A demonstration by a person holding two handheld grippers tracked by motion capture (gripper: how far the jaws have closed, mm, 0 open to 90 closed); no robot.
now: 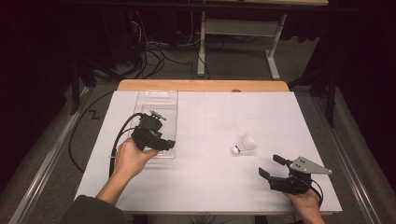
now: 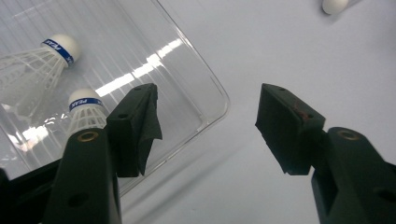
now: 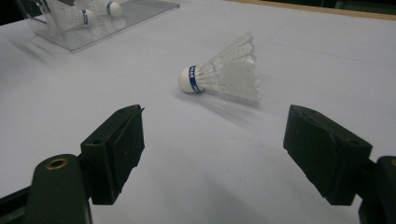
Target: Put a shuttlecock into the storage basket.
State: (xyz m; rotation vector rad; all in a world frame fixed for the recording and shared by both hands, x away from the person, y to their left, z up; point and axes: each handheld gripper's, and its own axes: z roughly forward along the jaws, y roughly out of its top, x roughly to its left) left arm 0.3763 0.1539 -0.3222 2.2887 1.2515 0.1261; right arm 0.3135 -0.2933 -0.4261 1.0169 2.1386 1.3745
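The right gripper (image 3: 212, 154) rests low over the white-covered table (image 1: 210, 186), jaws wide and empty. Just beyond them lies a white feathered shuttlecock with a blue band (image 3: 224, 72). Farther off, the left gripper (image 2: 208, 126), jaws wide, hovers over the corner of a clear plastic tray (image 2: 205, 79) holding two similar shuttlecocks (image 2: 86, 112).

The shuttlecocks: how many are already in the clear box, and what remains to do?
Done: two shuttlecocks lie in the clear box. In hand: nothing; the left gripper hangs open over the box corner, and the right gripper is open, aimed at the last shuttlecock lying on the table. Left: probably to grasp that one and put it in the box.
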